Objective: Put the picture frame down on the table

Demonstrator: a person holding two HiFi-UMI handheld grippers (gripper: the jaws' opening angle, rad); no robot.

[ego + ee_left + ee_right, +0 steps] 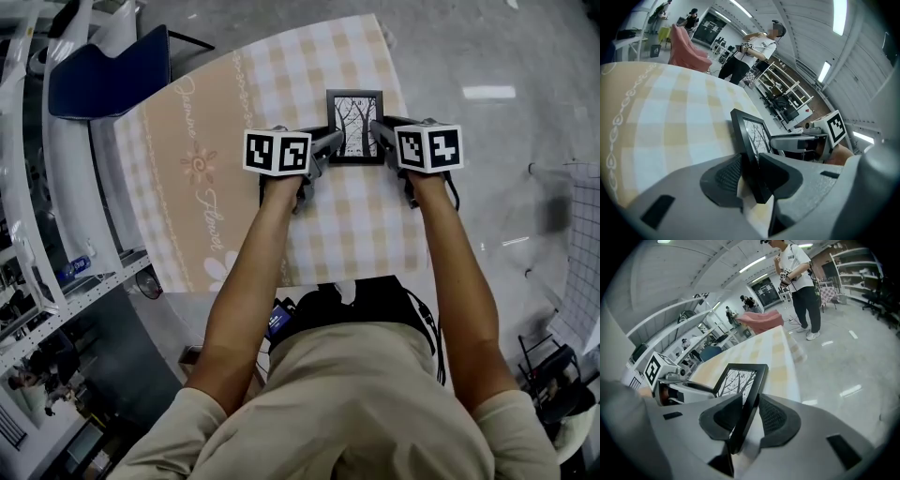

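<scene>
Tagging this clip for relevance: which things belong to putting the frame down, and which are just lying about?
Job: picture frame, left gripper and right gripper clamping its sides, table.
Lying about: blue chair, pink seat, bystander, shelves.

No room between the jaws of the left gripper [751, 176] or of the right gripper [749, 414]: each gap taken by a side edge of the picture frame [354, 125]. Lies bare ahead of and beneath both jaws, the checked table [281, 75], free out to its far edge. Outward of the left jaws, well apart: blue chair [108, 80], white racking [52, 178]. Outward of the right jaws: open floor [487, 56]
</scene>
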